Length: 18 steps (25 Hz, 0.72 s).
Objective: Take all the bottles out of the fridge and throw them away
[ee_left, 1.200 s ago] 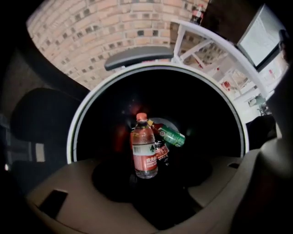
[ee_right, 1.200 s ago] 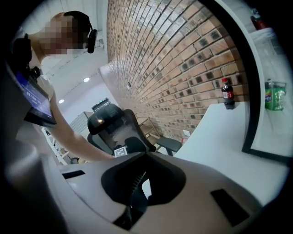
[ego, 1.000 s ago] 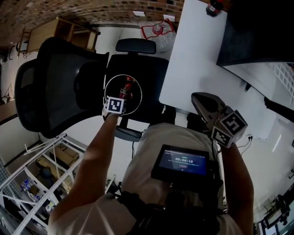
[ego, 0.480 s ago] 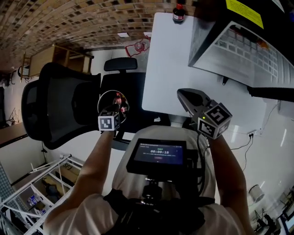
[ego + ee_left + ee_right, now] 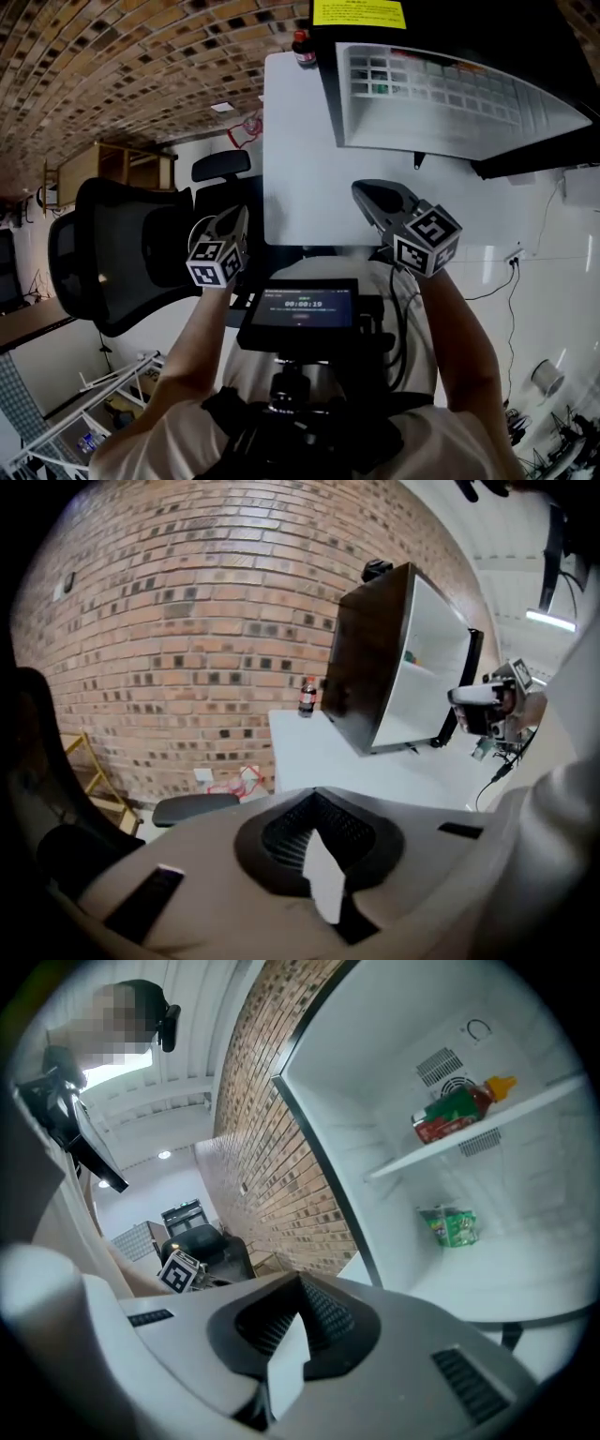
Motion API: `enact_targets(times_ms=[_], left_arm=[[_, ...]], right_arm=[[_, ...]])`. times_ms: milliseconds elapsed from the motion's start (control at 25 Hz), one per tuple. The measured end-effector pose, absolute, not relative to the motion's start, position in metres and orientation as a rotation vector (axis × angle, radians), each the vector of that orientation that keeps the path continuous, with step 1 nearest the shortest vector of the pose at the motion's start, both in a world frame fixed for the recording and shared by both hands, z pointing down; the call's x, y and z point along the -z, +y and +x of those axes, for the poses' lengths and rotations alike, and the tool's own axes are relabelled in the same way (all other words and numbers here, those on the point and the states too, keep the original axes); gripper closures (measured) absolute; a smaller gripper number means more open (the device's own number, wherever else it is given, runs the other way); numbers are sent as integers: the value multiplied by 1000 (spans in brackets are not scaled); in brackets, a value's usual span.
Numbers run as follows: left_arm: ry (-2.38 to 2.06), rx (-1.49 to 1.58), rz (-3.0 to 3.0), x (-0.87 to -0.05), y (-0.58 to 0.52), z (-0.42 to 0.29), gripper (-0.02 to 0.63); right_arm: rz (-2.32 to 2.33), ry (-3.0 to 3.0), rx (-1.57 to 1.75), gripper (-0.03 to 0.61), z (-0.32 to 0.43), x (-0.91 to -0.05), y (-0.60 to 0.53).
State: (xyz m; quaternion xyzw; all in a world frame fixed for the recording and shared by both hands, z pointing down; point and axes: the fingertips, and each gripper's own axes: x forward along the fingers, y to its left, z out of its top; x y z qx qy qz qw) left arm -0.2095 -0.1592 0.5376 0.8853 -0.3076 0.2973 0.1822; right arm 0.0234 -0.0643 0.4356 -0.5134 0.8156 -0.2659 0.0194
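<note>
Far left of the head view: a black office chair [image 5: 122, 253], back turned to a brick wall [image 5: 112, 66], with a wooden shelf unit [image 5: 108, 169] just above it in the frame.

Left of centre: the left gripper [image 5: 242, 216], marker cube nearest the camera, tips aimed up the frame toward the white table [image 5: 300, 178]. Jaws pressed together in the left gripper view, with nothing between them. Beyond those closed tips [image 5: 317, 797] in the same view: the table edge, a small dark bottle [image 5: 307, 697] upright at its far end against the brick, and the fridge [image 5: 394, 667] standing open right of the frame's centre.

Top centre of the head view: the same dark bottle [image 5: 302, 49] on the table's far corner, just beside the fridge [image 5: 450, 103], door swung wide, a yellow label [image 5: 359, 12] on the top edge.

Right of centre: the right gripper [image 5: 364, 190], also closed tight and empty, held over the table edge below the fridge.

In the right gripper view, past the closed tips [image 5: 300, 1281]: white fridge interior filling the right side, a red-and-green bottle [image 5: 455, 1110] with a yellow cap lying on the upper shelf, a green packet [image 5: 450, 1225] lower down on the fridge floor. Both well apart from the jaws.
</note>
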Motion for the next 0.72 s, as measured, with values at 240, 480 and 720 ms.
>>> enact_targets(times_ms=[240, 480, 720], left_arm=[[-699, -722, 2664, -497, -146, -117, 604], [-537, -652, 2775, -466, -127, -47, 604], [-410, -619, 2825, -452, -107, 1, 604]], right_arm=[[-1655, 2482, 793, 578, 66, -433, -50], [-1707, 2417, 769, 578, 102, -428, -34], [-1748, 2362, 728, 578, 125, -421, -20]])
